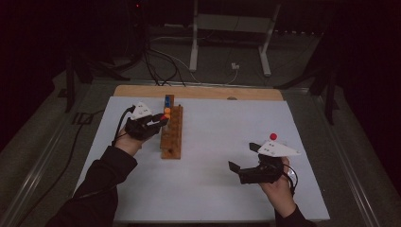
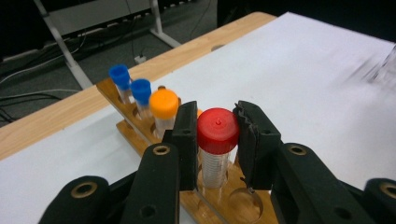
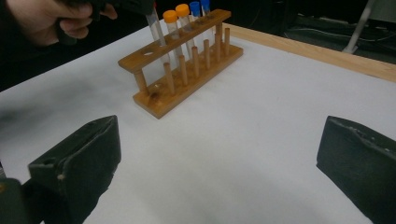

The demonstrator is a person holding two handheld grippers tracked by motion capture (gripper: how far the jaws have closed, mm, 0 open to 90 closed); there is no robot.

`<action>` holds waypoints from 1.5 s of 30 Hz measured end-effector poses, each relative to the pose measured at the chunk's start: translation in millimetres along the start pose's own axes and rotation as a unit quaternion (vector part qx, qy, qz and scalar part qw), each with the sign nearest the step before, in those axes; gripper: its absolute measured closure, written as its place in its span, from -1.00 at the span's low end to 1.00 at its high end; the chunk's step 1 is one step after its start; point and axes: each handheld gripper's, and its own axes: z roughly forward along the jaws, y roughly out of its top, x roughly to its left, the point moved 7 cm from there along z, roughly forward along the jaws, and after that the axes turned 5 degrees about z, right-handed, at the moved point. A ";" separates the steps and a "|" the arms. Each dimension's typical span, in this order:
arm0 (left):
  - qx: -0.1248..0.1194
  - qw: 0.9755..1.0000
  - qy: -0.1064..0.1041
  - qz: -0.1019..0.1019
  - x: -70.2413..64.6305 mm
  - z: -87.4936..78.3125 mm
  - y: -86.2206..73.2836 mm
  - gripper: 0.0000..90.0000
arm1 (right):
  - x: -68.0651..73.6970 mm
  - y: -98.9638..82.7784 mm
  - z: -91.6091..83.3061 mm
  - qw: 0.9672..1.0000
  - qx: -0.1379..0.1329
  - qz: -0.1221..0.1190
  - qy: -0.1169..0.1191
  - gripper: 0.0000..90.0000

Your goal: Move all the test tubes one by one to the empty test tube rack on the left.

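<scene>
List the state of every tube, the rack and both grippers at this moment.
left gripper: shut on the red-capped tube
red-capped tube: upright, capped, lower end in a rack hole
orange-capped tubes: two, capped, upright in the rack
blue-capped tubes: two, capped, upright at the rack's far end
wooden rack: upright on the table, near holes empty
right gripper: open, holds nothing

You won't find any readable text, label, brand, number or sign here. The red-capped tube (image 2: 216,154) carries fine printed graduation lines along its clear wall in the left gripper view, but your camera shows them too small and blurred to make out any figures. The caps of the other tubes and the wooden rack (image 2: 140,130) bear no lettering that can be read.
</scene>
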 end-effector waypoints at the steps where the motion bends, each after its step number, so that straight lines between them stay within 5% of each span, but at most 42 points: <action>1: 0.002 1.000 0.001 0.003 -0.5 0.7 -1.3 0.59 | -0.3 0.1 -0.2 1.000 0.000 0.000 -0.001 -1.00; 11: 0.025 1.000 0.003 0.009 -2.9 4.8 -8.5 0.59 | -1.3 0.5 -0.3 1.000 0.000 0.002 -0.001 -1.00; 21: 0.077 0.997 0.008 0.030 -4.0 8.9 -2.1 0.59 | -3.1 0.4 -0.2 1.000 0.000 0.005 -0.001 -1.00; 28: 0.071 0.997 0.006 0.023 -5.1 9.3 -3.6 0.56 | -4.3 1.0 -1.9 1.000 -0.003 0.009 0.000 -1.00; 36: 0.038 0.999 -0.001 0.017 -10.2 -7.3 -1.6 -0.25 | -8.9 8.0 -8.7 1.000 -0.016 0.007 -0.008 -1.00; 39: 0.016 1.000 -0.023 0.003 -16.6 -17.8 -1.6 -0.59 | -17.1 14.8 -16.5 0.999 -0.027 0.005 -0.023 -1.00; 45: -0.030 0.997 -0.066 -0.002 -32.6 -44.1 -3.8 -0.95 | -48.7 26.0 -39.4 0.996 -0.051 0.023 -0.065 -1.00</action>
